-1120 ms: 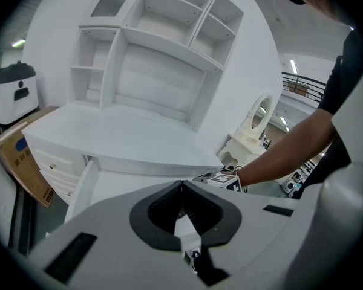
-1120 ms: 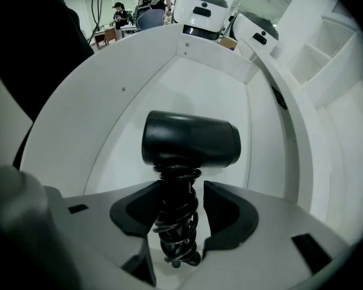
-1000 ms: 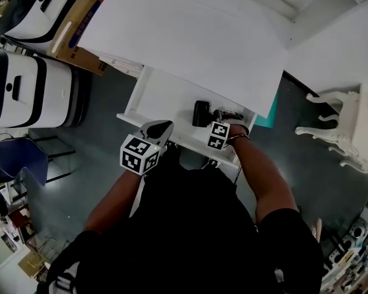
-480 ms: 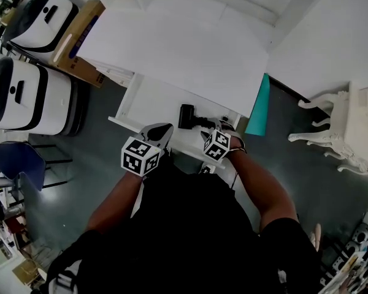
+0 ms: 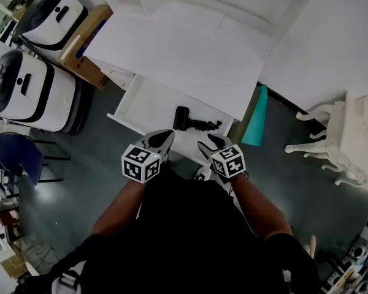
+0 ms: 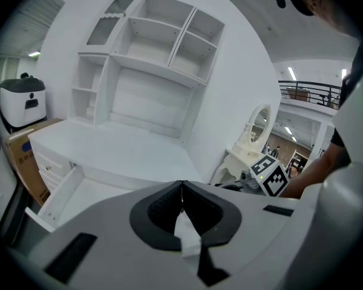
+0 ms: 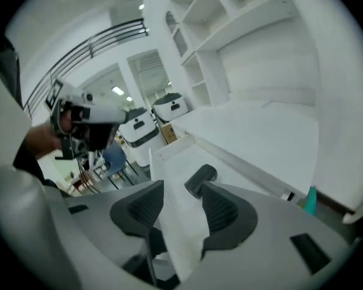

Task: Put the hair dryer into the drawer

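The black hair dryer lies inside the open white drawer, its coiled cord trailing to the right. In the right gripper view the hair dryer shows just past the jaws on the drawer floor. My right gripper hangs open and empty at the drawer's front edge, a little short of the cord. My left gripper is shut with nothing in it, over the drawer's front rim to the left of the dryer. The left gripper faces the desk, with the drawer at lower left.
The white desk top overhangs the drawer, with shelves behind. Two white machines and a cardboard box stand on the left, a blue chair below them. A teal object and a white ornate stool stand on the right.
My right gripper has drawn back from the hair dryer toward my body and stands open. The dryer stays lying in the drawer. The left gripper has barely moved.
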Motion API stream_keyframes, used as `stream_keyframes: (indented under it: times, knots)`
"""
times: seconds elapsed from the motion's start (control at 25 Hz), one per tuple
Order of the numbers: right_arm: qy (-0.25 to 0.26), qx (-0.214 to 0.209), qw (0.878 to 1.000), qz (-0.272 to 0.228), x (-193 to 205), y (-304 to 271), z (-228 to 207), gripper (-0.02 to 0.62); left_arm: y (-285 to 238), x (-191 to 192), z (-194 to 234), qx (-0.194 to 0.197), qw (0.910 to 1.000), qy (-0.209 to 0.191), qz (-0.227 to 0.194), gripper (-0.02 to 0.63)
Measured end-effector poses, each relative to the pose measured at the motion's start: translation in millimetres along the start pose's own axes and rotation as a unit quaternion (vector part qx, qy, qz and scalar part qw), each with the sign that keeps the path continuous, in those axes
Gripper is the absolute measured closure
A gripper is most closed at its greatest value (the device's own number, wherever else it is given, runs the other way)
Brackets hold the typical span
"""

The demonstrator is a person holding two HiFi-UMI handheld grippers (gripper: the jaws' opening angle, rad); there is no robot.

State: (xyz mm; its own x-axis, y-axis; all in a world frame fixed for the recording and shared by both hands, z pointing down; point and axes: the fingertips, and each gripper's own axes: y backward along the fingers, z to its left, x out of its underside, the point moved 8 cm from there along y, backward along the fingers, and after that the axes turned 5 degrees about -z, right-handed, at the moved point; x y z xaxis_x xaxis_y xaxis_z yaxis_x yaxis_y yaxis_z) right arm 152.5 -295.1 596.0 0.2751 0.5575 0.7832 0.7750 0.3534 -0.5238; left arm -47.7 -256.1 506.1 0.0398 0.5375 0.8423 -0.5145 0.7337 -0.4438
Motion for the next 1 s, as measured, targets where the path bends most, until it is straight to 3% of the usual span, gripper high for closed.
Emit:
stream_keyframes:
  times: [0.16,0.32,0.6,1.0]
  knots:
    - [-0.06,-0.014,0.997,-0.038,-5.3,24.5,14.6,0.384,12.9,-7.5,-4.5,0.007,0.9998,-0.012,-0.011,0.595]
    - [-0.056,-0.014,0.995,-0.079,-29.0,38.1,36.4,0.429,19.3,-22.6,1.4,0.025,0.999,-0.029,-0.025,0.595]
    - [-0.047,0.027,0.991,-0.123,-57.4,31.5,75.0,0.543,43.3,-29.4,15.0,0.075,0.9953,-0.059,-0.019,0.595]
    - [-0.104,0.068,0.976,-0.18,-64.9,24.2,135.8,0.569,87.0,-16.8,50.5,0.127,0.9892,-0.072,-0.013,0.595]
